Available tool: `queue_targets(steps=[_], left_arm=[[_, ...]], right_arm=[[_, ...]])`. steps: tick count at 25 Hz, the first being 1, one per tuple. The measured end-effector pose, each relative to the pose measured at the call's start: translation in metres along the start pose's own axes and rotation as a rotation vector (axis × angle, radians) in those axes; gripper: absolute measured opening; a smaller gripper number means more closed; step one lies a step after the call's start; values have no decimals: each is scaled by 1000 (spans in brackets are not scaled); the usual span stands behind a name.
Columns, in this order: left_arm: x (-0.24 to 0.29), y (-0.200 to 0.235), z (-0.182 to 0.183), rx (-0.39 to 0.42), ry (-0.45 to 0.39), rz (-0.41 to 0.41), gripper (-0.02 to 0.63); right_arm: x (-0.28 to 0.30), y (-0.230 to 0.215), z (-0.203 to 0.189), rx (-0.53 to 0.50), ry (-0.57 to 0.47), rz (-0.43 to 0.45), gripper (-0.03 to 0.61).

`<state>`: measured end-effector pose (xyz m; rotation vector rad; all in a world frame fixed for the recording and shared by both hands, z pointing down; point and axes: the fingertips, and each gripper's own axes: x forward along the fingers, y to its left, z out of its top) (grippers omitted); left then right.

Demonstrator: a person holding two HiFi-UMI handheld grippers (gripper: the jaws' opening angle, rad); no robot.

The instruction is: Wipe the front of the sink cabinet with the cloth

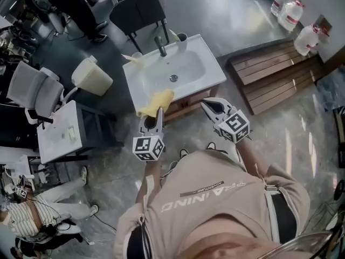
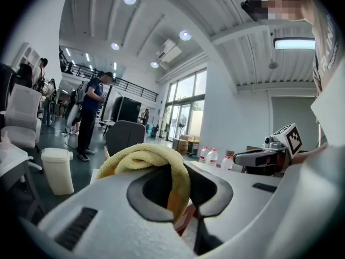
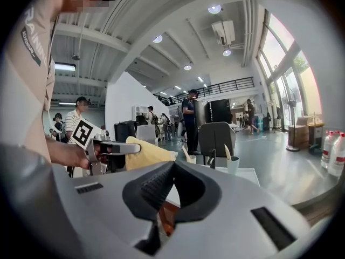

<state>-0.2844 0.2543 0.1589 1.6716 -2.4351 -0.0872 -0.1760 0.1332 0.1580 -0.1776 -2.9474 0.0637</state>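
**Q:** what's on your feed right now?

**A:** Head cam has the white sink (image 1: 178, 63) on its wood-fronted sink cabinet (image 1: 186, 107) right in front of me. My right gripper (image 1: 211, 106) is pressed together on nothing, just by the cabinet front. My left gripper (image 1: 153, 115) pinches the yellow cloth (image 1: 157, 100) at the sink's front edge.

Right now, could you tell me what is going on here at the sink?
A person stands at the sink with a claw in each hand. The left claw is shut on a yellow cloth, held at the sink's front edge, just above the cabinet front. The right claw is shut and empty beside it. The cloth does not seem to be on the cabinet front yet.
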Motion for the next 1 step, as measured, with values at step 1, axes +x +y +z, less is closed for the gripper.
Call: queue_targets(steps=[1], left_arm=[[1,1,-2,-2,3,2,49]], right_arm=[[0,-1,-2,0,0,-1,11]])
